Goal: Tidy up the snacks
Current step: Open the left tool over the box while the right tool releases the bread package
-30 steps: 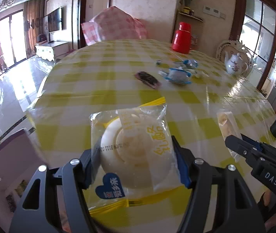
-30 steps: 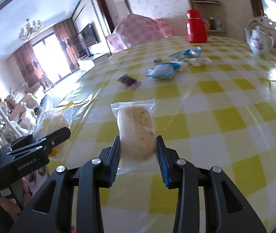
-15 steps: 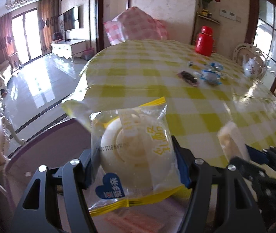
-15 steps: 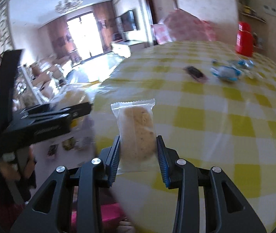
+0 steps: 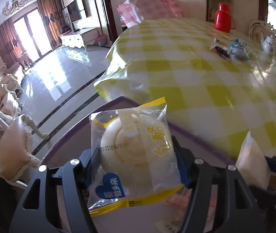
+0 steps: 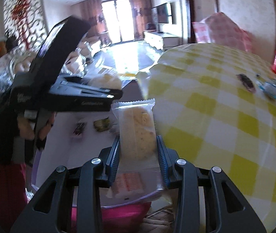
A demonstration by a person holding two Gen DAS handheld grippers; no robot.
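1. A bright living room with glossy floor tiles; a round bench under a yellow checked cloth fills the right of both views, and a shallow purple tray sits below its edge at lower centre

2. The left gripper is about half open, its pads clamped on the sides of a round pastry packet, which hangs over the tray

3. The right gripper is narrowly closed on a biscuit packet, held upright at centre frame over the tray's pale floor, where a few small wrapped snacks already lie

4. Upper right in both views, more snacks wait on the bench beside a red flask

5. Both packets look light, with slick crinkly film and soft, crumbly contents; holding across the body with gentle pressure seems wise, since a pinch on the sealed edge could slip
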